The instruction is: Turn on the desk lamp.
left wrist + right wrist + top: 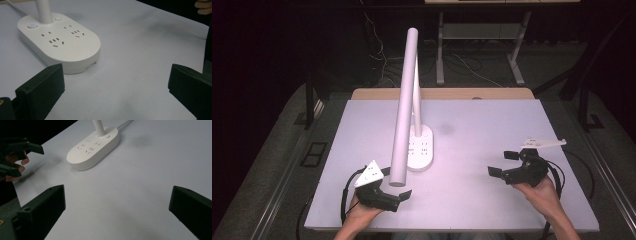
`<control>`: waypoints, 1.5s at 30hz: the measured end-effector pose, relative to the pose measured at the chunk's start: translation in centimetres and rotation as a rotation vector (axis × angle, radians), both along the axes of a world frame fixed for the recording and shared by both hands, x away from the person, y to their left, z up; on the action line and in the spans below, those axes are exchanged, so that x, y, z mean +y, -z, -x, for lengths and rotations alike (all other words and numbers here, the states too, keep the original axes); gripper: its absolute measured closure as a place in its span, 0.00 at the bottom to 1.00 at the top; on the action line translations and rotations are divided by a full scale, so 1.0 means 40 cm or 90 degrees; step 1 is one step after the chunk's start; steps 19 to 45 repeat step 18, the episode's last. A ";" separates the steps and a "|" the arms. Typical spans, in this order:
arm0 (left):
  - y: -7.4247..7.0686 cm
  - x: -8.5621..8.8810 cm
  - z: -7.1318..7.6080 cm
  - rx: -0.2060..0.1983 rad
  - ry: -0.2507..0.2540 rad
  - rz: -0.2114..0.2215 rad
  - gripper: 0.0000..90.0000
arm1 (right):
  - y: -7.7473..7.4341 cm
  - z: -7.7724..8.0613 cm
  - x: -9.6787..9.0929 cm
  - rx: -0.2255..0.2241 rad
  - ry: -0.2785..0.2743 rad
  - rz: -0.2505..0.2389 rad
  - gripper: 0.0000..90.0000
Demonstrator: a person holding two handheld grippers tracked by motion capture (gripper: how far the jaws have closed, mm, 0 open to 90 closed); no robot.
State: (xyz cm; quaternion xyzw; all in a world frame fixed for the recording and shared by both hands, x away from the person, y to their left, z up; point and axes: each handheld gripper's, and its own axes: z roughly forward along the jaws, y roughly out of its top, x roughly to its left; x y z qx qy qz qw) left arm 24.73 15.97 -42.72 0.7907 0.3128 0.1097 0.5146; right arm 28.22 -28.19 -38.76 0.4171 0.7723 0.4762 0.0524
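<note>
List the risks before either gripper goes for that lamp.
1. The lamp head juts out over the left gripper; raising that gripper might knock it.
2. The tall lamp could tip on its base if pushed high.
3. The cord behind the base may snag.

Bright, slightly glaring white table (492,150) amid dark, dim surroundings.

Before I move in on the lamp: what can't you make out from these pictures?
- Lamp head: cut off by the top edge in both gripper views.
- Cord: right gripper view's top edge cuts it; plug unseen.
- Base button markings: too small.
- Base's near end, high view: hidden behind the head.
</note>
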 end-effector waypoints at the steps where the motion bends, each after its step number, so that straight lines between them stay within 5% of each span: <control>1: 0.000 0.000 0.000 -0.001 0.000 0.000 0.00 | 0.005 0.008 -0.001 -0.001 0.002 0.001 0.00; 7: -0.001 0.000 0.000 -0.001 0.001 0.001 0.00 | 0.035 0.052 -0.012 -0.027 0.032 0.004 0.00; 18: 0.000 -0.001 -0.002 0.000 0.000 0.002 0.00 | 0.073 0.103 -0.032 -0.030 0.054 -0.003 0.00; 45: 0.000 -0.001 -0.002 0.000 0.000 0.002 0.00 | 0.073 0.103 -0.032 -0.030 0.054 -0.003 0.00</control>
